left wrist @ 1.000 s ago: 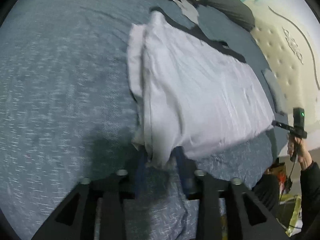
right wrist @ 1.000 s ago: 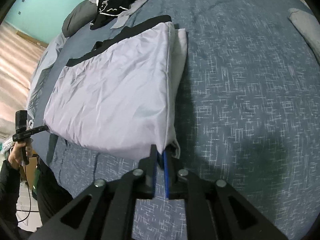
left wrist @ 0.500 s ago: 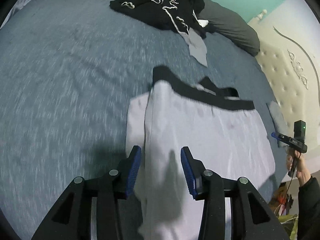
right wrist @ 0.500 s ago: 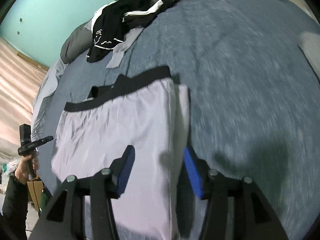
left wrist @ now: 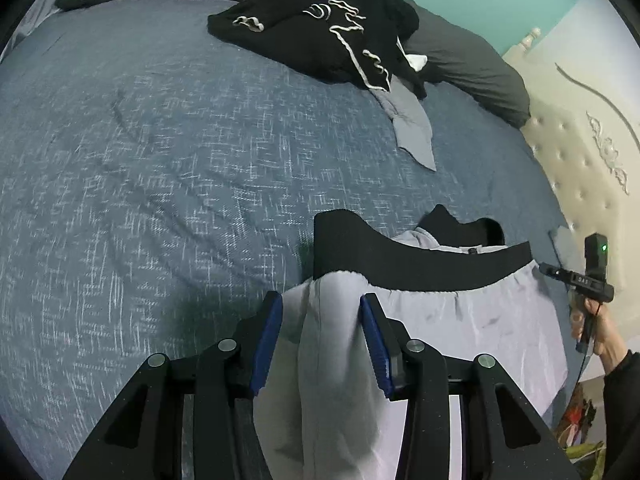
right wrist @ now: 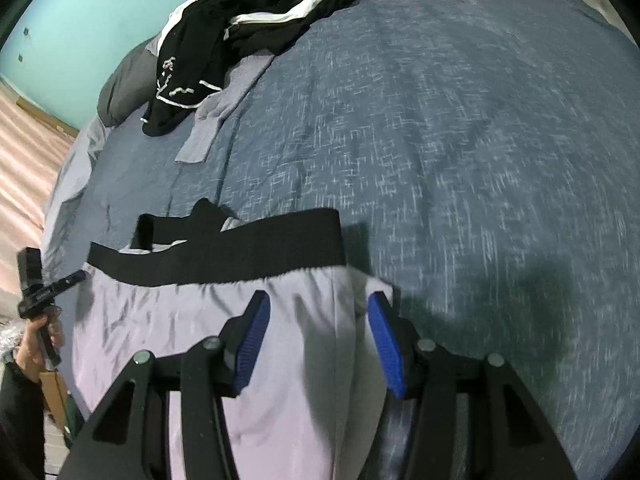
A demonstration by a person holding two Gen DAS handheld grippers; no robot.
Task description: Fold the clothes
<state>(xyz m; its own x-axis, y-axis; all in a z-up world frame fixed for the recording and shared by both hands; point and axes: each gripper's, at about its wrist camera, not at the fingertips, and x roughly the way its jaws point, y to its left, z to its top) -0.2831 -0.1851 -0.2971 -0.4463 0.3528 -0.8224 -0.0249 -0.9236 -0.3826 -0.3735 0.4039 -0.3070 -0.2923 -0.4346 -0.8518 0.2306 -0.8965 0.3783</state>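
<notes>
**Both tools wide open over the pale garment on the bed**

Here we are at the left tool [left wrist: 321,334], and its blue pads [left wrist: 266,346] are spread wide, nothing pinched between them. Right under that gap lies the light grey garment [left wrist: 460,320], folded flat on the blue bed cover [left wrist: 160,160], its side fold running up between the two fingers. Across the garment's far end sits the black waistband [left wrist: 420,262], with a bit of black fabric poking out beyond it.

Over to the right tool [right wrist: 318,338], and it's the same story: pads [right wrist: 252,340] apart, holding nothing, poised above the opposite side edge of the garment [right wrist: 160,320]. The waistband [right wrist: 216,254] stretches across the far end here too.

Further up the bed, well apart from the garment, there's a crumpled black top with white trim [left wrist: 340,36], a grey cloth [left wrist: 412,128] sticking out from under it, and a dark grey pillow [left wrist: 472,72] behind. A cream tufted headboard [left wrist: 580,140] stands to the side. Each wrist view catches the other hand [left wrist: 600,328] on its black handle at the frame's edge.
</notes>
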